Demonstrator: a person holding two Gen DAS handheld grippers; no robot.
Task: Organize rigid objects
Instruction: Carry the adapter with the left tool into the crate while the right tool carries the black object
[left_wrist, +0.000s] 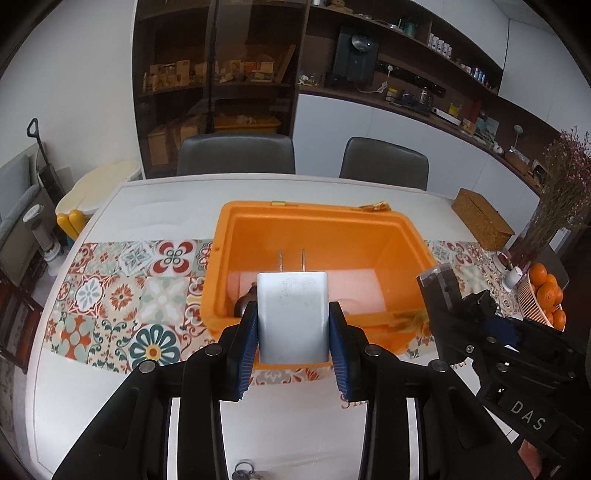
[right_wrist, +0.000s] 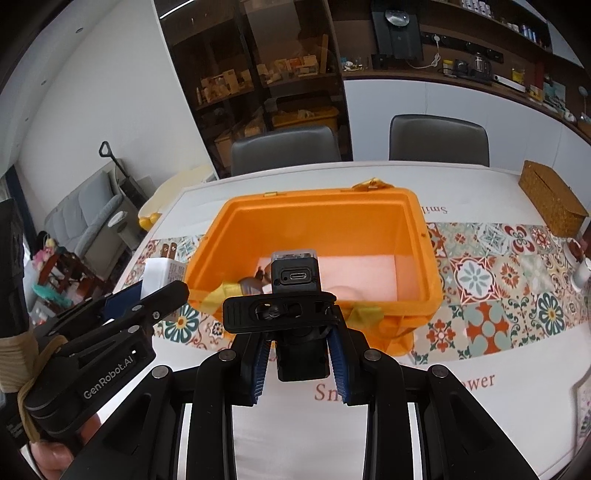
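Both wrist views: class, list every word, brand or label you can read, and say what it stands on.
"DAS": right gripper body.
"GenRobot.AI": left gripper body.
"Smi...", "...wer", upside-down "Smil...": table cover, partly hidden.
White charger: faint print on its face and small print on its side label, both too small to read.
Shelf boxes: too blurred.

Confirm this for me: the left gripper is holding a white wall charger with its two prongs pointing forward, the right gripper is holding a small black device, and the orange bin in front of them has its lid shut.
One thing is wrong: the orange bin is open, not shut. Both wrist views look straight down onto its pale floor. The rest stands: the left gripper holds the white wall charger, prongs forward, and the right gripper holds the small black device.
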